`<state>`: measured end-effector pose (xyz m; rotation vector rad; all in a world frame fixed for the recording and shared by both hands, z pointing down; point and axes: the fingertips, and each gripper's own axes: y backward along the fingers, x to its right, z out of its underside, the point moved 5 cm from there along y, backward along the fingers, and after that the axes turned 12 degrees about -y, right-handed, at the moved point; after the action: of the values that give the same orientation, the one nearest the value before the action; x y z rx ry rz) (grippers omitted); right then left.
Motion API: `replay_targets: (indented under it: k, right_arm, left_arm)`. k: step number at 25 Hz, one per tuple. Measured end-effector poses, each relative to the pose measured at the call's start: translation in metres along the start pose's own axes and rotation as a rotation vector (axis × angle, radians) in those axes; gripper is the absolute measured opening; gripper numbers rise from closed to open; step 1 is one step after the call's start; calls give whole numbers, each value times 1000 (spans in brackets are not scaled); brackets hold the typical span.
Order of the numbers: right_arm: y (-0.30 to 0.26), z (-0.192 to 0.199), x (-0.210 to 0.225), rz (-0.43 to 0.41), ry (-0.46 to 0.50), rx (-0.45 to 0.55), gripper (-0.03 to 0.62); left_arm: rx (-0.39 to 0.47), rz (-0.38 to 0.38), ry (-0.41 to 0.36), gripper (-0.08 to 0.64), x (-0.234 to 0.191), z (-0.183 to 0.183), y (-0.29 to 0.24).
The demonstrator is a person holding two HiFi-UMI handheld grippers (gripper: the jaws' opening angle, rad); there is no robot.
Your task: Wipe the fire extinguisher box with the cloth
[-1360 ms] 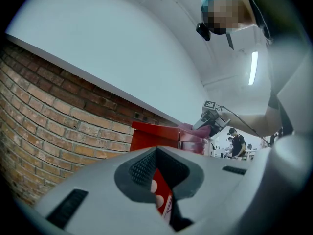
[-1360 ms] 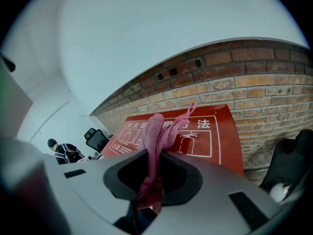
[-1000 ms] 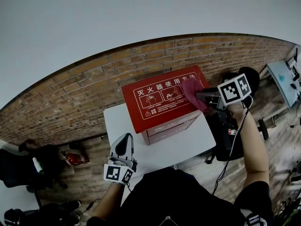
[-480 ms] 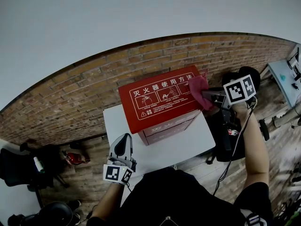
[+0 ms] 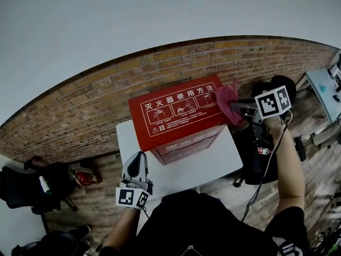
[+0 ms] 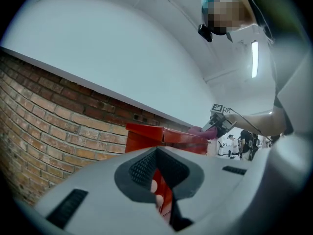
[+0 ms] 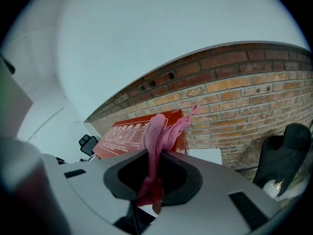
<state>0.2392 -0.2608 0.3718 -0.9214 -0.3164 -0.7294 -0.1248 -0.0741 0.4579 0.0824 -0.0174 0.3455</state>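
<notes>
Your right gripper point(image 5: 238, 110) has its fingers clamped on the pink cloth point(image 5: 226, 101). In the right gripper view the cloth runs straight up through the slot between them and flops out past the tips. That bunched end rests on the right-hand edge of the fire extinguisher box point(image 5: 176, 113), on the red top panel with the white print. So basically the whole box lies to the left of your right fingers. The panel's long axis runs left-right across in front of you, tilted a bit so the right end is the farther one, over by the brick wall point(image 5: 96, 108). My read is that the next stroke is a drag leftward along that axis, with the full length of the panel ahead of the cloth.

Your left gripper point(image 5: 139, 158) has its fingers together on nothing. It points at the box's front left corner from the near edge of the white worktop point(image 5: 216, 159), close to the box but not touching as far as I can tell. It's the nearer one to the left end, so if the box wants to slide when you push leftward, that's the hand I'd brace with. Just a guess though.
</notes>
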Motion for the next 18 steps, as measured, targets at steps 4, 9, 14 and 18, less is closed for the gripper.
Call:
replay_targets:
  k: [4,9,14,18]
  right_arm:
    - [4,-2,6,-13,11,15,74]
    - [8,-2,12,-25,34,35,75]
    - [11,0,15,-48,65,81,74]
    - [17,0,23,-61,77,132,74]
  left_arm:
    - [-5,-19,-6,38,8,0,-1]
    - [-14,-54,-5,38,18,2,-1]
    - [-16,-100,-15,38,27,2,0]
    - [-32,-135,-26,38,40,2,7]
